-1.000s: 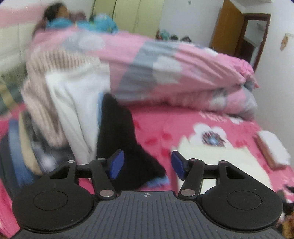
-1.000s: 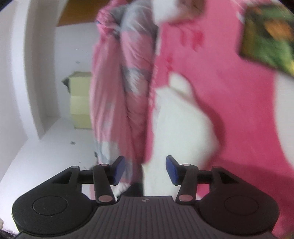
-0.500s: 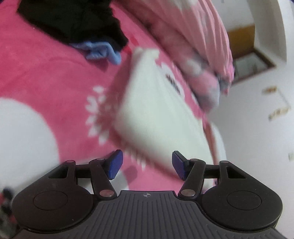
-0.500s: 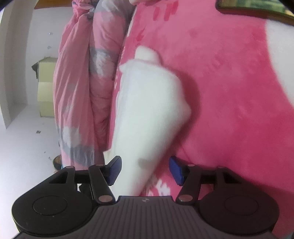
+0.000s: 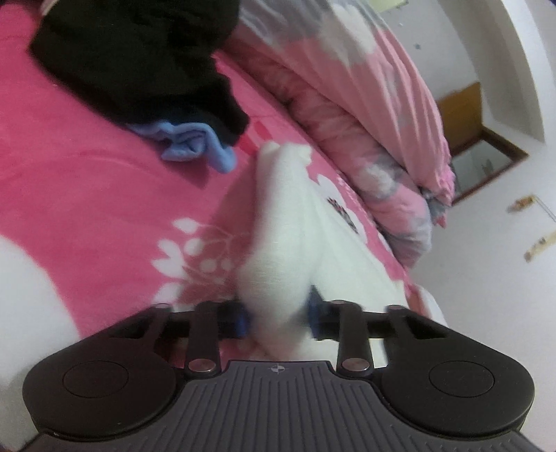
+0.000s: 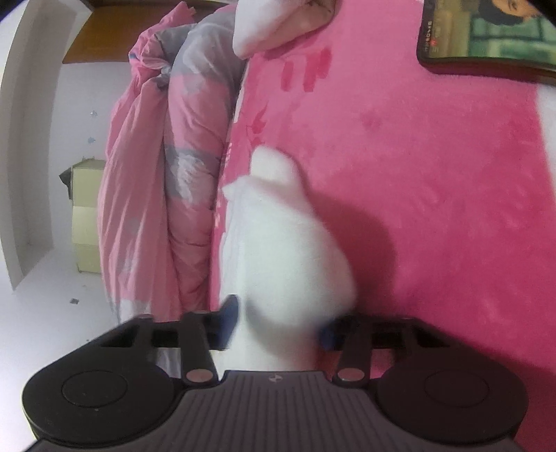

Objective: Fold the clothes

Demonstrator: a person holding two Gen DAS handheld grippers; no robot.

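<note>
Left wrist view shows our left claw (image 5: 278, 314) closed on a bunched fold of the white garment (image 5: 281, 243), the blue pads (image 5: 314, 306) pressed into the cloth on both sides. Ahead of this claw the garment stretches away across the pink bed cover (image 5: 87, 180). Further ahead and to the left lie a black garment (image 5: 139, 59) and, touching its near edge, a crumpled blue cloth (image 5: 194, 142). To the right of the garment a rolled pink and grey quilt (image 5: 365, 114) runs along the bed, and beyond it we see a white wall with a wood-framed opening (image 5: 486, 156).

Right wrist view shows what the other does not: a phone or tablet (image 6: 486, 34) with a lit screen, lying far ahead and to the right of our right claw (image 6: 281, 323) on the pink cover. Small writing runs along the screen's edge, too small for us to read. This claw also pinches the white garment (image 6: 278, 243), its pads sunk into the fabric on either side, though motion blur softens the contact. To its left we see the same quilt (image 6: 156, 174), and past that a pale yellow cabinet (image 6: 87, 215) on a white floor. Another pale cloth (image 6: 264, 24) lies far ahead. Nothing stands between either claw and the garment.
</note>
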